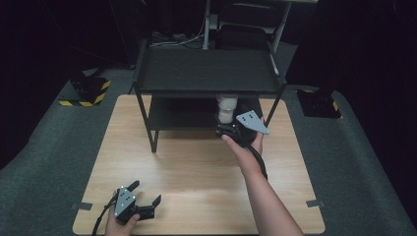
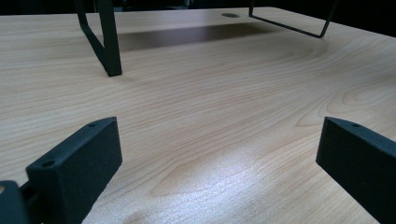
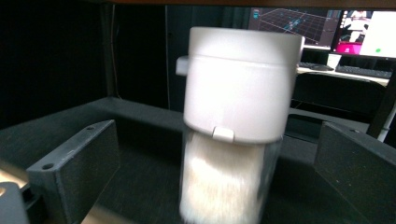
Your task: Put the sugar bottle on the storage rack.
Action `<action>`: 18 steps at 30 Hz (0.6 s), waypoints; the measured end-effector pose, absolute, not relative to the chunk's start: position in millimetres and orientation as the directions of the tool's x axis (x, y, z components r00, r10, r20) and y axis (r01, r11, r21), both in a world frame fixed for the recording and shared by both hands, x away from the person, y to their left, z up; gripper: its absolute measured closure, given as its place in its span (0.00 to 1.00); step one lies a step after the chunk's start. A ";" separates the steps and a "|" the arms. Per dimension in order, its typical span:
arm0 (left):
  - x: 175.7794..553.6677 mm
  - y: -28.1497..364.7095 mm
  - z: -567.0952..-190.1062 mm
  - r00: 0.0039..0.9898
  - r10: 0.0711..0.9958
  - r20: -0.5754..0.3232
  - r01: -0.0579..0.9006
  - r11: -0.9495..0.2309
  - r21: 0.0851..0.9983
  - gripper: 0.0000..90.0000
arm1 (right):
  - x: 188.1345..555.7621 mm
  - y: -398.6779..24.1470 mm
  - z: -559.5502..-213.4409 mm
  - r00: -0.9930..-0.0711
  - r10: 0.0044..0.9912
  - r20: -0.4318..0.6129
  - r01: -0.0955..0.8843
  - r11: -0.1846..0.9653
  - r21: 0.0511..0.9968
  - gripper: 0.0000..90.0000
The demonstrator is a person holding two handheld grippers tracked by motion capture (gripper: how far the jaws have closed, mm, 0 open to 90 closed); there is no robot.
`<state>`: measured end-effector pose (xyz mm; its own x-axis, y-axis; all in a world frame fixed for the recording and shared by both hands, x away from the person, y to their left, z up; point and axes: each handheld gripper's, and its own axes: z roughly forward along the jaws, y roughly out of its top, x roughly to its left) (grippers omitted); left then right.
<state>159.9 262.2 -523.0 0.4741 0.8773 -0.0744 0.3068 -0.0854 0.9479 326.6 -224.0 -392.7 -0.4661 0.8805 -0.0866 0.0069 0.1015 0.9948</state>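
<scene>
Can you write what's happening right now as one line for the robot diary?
right gripper: open, jaws either side of white-lidded jar | jar: standing on rack's lower shelf | left gripper: open, low over table

black grippers point(image 1: 147, 210), grey triangular plates; bare forearms

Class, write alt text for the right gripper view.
A clear jar with a white flip-top lid, holding white powder, stands upright on a black shelf, between the open right gripper's black jaws without touching them. Computer monitors glow behind.
</scene>
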 end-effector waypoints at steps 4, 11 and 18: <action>160.0 261.7 -522.6 0.475 0.877 -0.072 0.308 -0.089 0.947 0.01 | 309.9 -235.8 -401.1 -0.487 0.868 -0.094 -0.007 0.104 0.995 0.00; 159.3 261.2 -523.4 0.476 0.877 -0.069 0.302 -0.089 0.949 0.01 | 282.1 -256.2 -421.7 -0.507 0.858 -0.087 -0.001 0.100 0.995 0.00; 158.9 261.1 -523.7 0.477 0.876 -0.065 0.298 -0.092 0.950 0.01 | 253.8 -278.9 -447.5 -0.528 0.845 -0.084 0.013 0.108 0.994 0.00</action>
<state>158.9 261.1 -523.7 0.4773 0.8763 -0.0651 0.2979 -0.0917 0.9502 253.8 -278.9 -447.5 -0.5283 0.8448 -0.0844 0.0131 0.1075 0.9941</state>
